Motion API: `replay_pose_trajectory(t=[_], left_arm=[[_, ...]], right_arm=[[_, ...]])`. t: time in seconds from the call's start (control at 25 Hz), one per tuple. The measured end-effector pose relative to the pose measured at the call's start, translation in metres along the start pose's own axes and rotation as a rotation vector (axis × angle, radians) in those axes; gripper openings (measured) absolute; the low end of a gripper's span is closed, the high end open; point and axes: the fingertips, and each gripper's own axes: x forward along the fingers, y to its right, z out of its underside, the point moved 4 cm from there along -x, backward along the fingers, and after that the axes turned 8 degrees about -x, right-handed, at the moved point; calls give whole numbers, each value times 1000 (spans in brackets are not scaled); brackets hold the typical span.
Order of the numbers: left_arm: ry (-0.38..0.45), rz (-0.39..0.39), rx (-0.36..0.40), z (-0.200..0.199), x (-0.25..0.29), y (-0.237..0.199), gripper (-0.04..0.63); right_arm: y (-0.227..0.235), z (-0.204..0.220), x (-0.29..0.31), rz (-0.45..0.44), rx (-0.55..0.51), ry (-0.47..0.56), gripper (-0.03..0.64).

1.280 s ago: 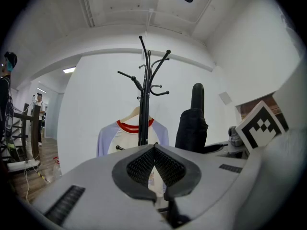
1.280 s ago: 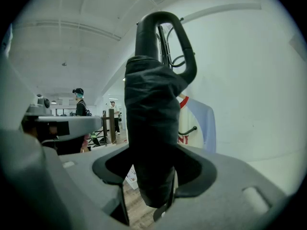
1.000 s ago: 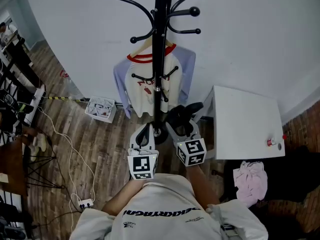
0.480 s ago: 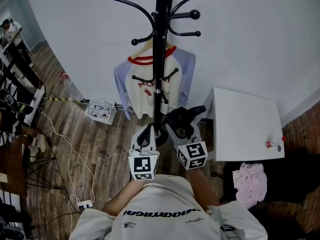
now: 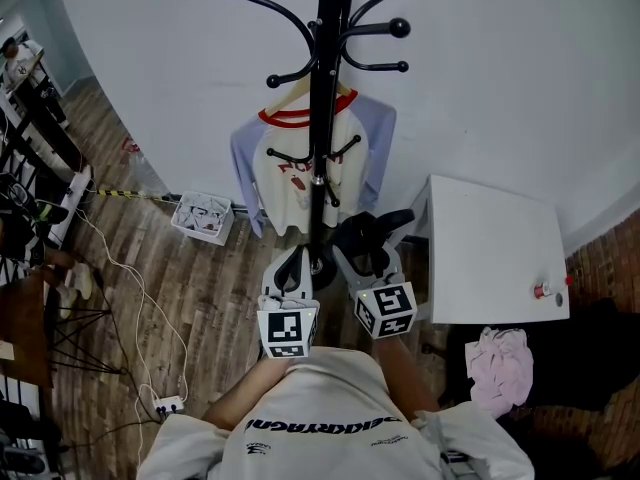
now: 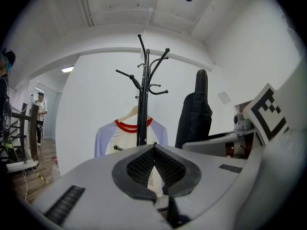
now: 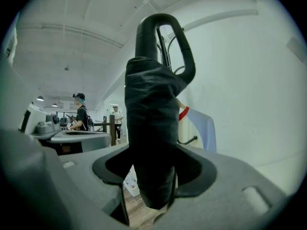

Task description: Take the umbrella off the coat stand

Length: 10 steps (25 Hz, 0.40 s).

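The black coat stand rises straight ahead, its hooks bare at the top. My right gripper is shut on the folded black umbrella, which is clear of the stand and held just right of the pole. In the right gripper view the umbrella stands upright between the jaws of that gripper, its loop handle on top. My left gripper is level beside it, shut on nothing; in its own view the left gripper shows its pads meeting, with the stand and umbrella beyond.
A cream and lilac shirt hangs on a hanger low on the stand. A white table stands to the right, a pink cloth below it. A printed box and a power strip with cables lie on the wooden floor, left.
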Motion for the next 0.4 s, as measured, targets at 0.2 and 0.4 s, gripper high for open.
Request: replay_pose_trajectory(t=[0.2, 0.4], left_arm=[[-15, 2, -11, 3, 2, 0, -3], [4, -4, 15, 3, 4, -1, -3]], right_arm=[[2, 2, 3, 1, 1, -1, 259], [5, 4, 3, 2, -1, -3, 259]])
